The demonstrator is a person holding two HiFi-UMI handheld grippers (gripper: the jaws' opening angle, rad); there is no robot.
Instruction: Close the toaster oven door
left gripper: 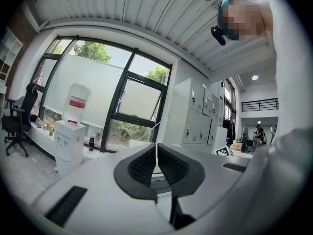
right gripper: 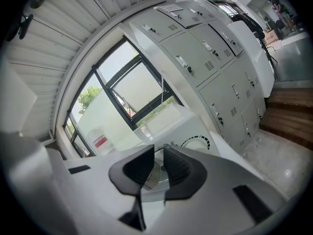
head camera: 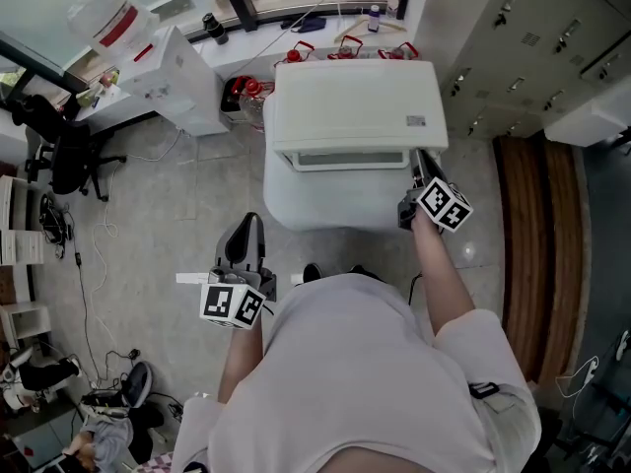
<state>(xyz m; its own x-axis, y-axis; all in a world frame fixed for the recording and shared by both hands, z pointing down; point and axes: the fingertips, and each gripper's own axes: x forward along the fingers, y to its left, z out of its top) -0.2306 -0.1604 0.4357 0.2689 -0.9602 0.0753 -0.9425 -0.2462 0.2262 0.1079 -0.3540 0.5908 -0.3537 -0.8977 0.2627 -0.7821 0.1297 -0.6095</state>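
Right gripper (right gripper: pixel 157 168) jaws clamp door handle (right gripper: pixel 152 177) of oven (head camera: pixel 355 106). Left gripper (left gripper: pixel 156 168) jaws closed, empty, well apart from oven.

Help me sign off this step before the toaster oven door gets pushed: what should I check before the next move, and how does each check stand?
1. Grip: ok. The right gripper has the metal door handle between its jaws, which look closed on it.
2. Spare hand: ok. The left gripper is empty, its jaws together, well back from the toaster oven.
3. Latch: cannot tell. From above the door seems slightly ajar.
4. Footing: ok. The oven appears to rest flat on the white table.
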